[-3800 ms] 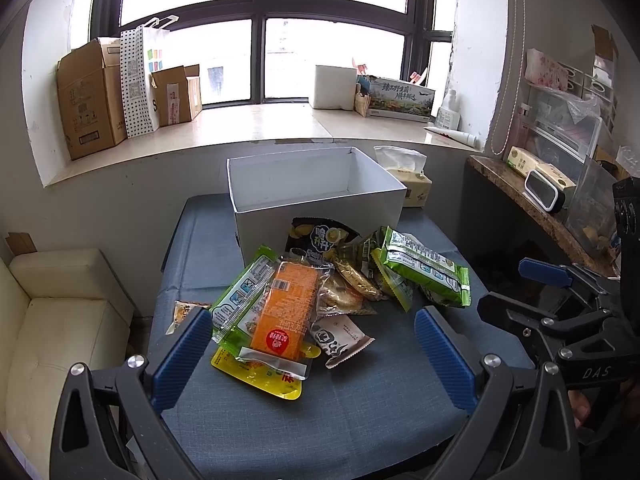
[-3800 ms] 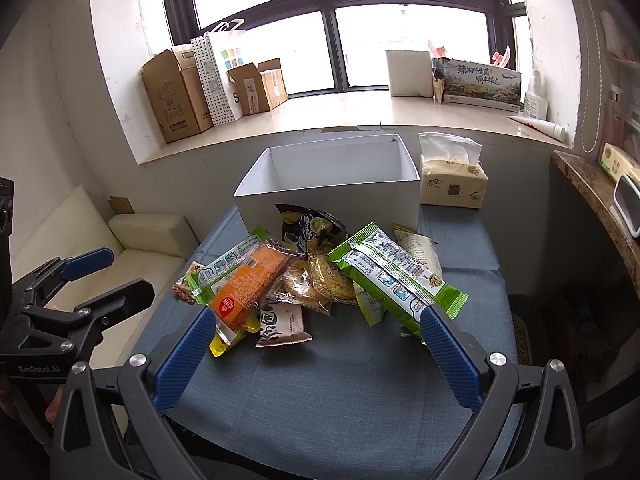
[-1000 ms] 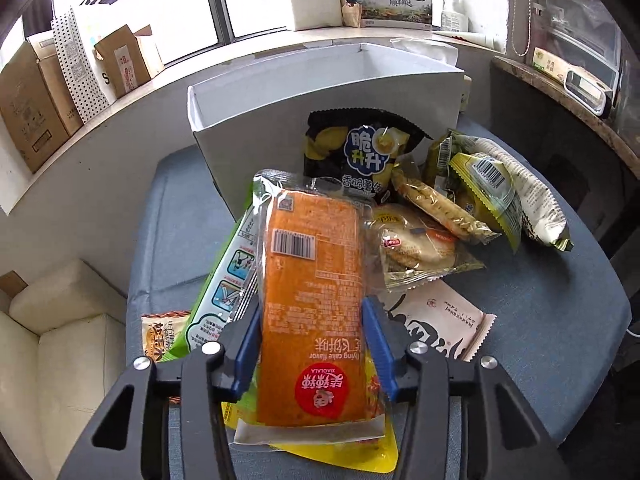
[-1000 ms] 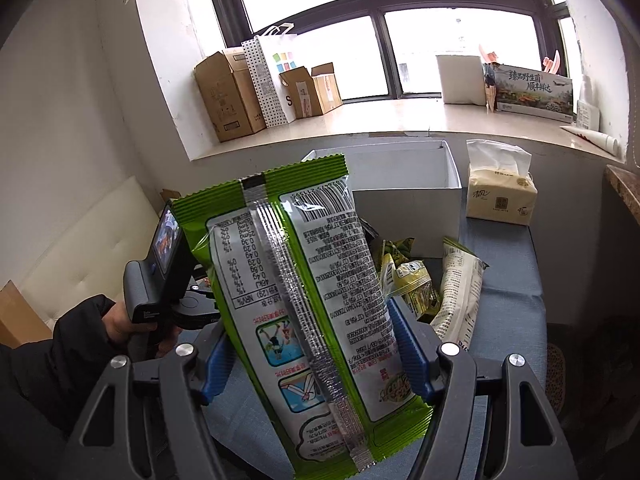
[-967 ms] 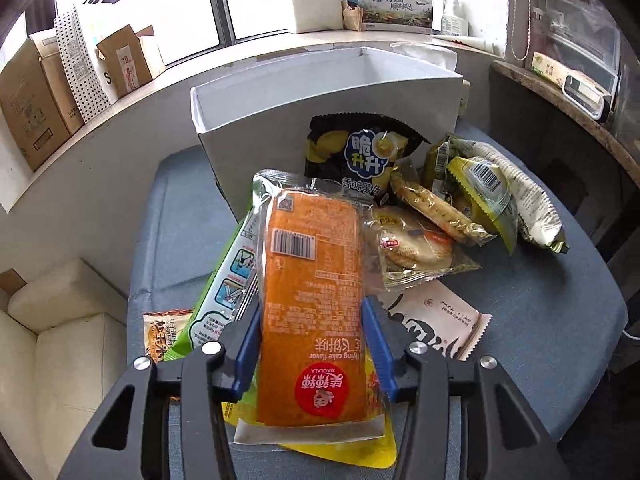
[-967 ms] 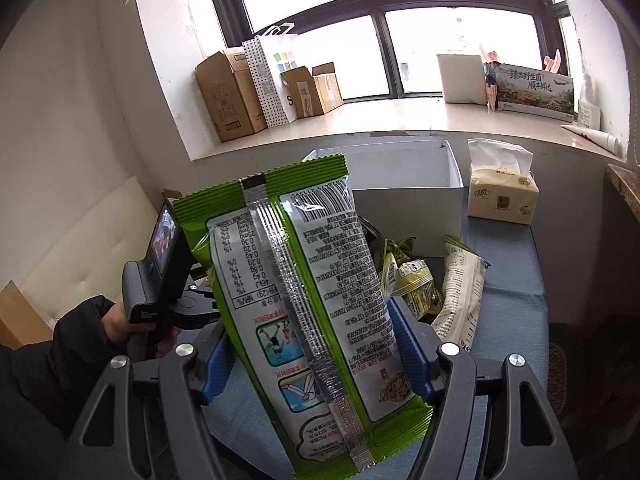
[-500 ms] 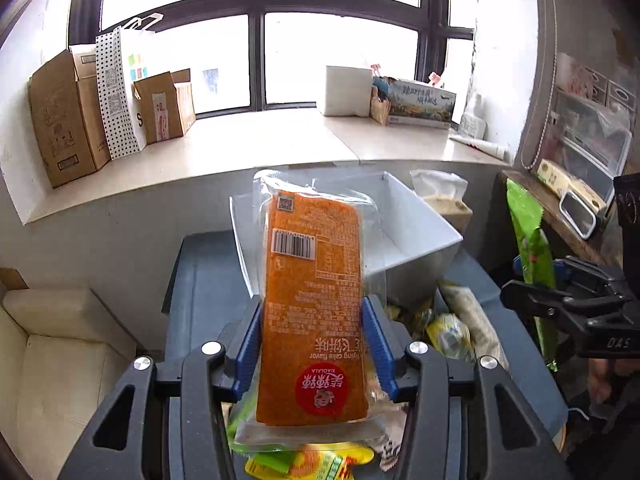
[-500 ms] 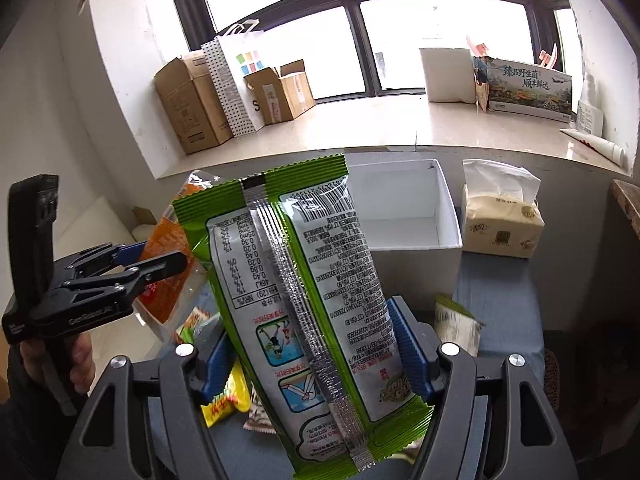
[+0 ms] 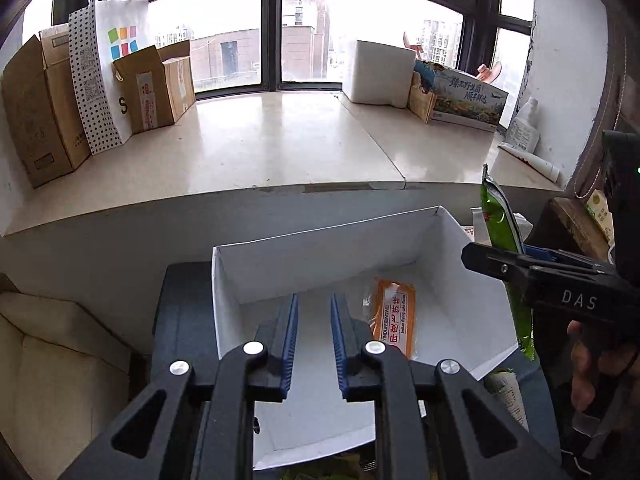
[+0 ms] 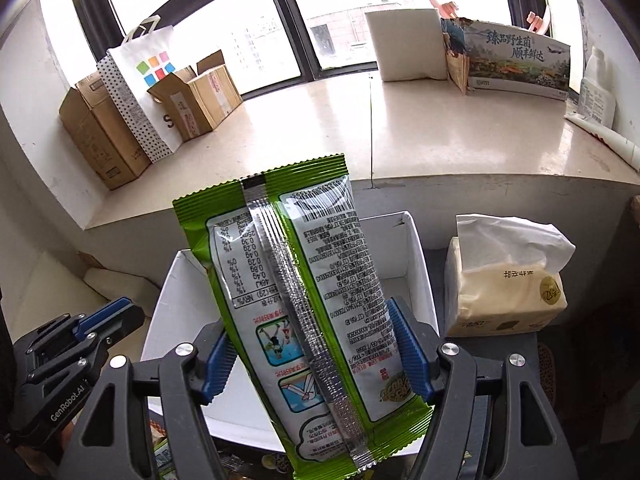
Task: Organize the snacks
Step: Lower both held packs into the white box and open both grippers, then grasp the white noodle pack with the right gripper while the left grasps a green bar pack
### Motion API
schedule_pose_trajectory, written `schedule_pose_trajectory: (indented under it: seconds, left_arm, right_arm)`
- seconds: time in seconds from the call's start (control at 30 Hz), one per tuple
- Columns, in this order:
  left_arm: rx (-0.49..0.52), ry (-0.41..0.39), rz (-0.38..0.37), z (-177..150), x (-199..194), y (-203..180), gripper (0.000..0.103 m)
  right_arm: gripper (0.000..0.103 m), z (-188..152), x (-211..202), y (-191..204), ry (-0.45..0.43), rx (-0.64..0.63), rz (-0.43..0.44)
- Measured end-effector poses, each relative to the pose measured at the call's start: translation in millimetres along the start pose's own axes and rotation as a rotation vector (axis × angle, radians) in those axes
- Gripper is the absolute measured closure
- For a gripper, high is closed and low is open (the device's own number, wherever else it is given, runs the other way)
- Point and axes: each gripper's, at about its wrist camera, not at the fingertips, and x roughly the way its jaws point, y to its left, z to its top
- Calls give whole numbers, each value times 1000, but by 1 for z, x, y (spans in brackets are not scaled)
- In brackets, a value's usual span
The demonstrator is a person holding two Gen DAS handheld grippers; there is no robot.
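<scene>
A white open box (image 9: 332, 248) stands on the blue table. An orange cake pack (image 9: 394, 322) lies on the box floor at the right. My left gripper (image 9: 314, 320) hovers over the box, empty, its jaws a narrow gap apart. My right gripper (image 10: 310, 344) is shut on a green snack bag (image 10: 308, 292), held upright over the box (image 10: 416, 264). In the left wrist view the bag (image 9: 502, 236) shows edge-on above the box's right wall.
A tissue pack (image 10: 508, 284) stands right of the box. Cardboard boxes (image 9: 36, 108) and a dotted paper bag (image 9: 104, 68) stand on the windowsill. A cream sofa (image 9: 60, 368) is at the left. Loose snack packs (image 9: 502, 394) lie near the box's near edge.
My left gripper let go of the orange cake pack, which now lies in the box, and its jaws narrowed. My right gripper carried the green bag forward over the box.
</scene>
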Motion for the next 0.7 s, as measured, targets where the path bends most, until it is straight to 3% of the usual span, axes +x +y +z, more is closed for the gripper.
schedule_pose_trajectory:
  seconds: [0.1, 0.13, 0.17, 0.2, 0.27, 0.43, 0.7]
  left_arm:
    - [-3, 28, -26, -5, 9, 0, 76]
    - [-11, 41, -42, -7, 10, 0, 53]
    - [-16, 46, -50, -8, 11, 0, 18]
    - [-14, 42, -53, -10, 11, 0, 1]
    - [0, 24, -43, -14, 7, -2, 0]
    - [6, 20, -20, -20, 0, 2, 0]
    - [-37, -86, -68, -45, -47, 22, 0]
  right_arm:
    - [23, 0, 11, -6, 37, 7, 26]
    - [21, -1, 14, -7, 47, 7, 33]
    - [12, -2, 16, -8, 52, 10, 21]
    - [8, -2, 16, -11, 47, 16, 5]
    - [1, -2, 17, -15, 47, 26, -9]
    - [0, -8, 7, -25, 26, 24, -2]
    - [0, -40, -65, -35, -119, 28, 81]
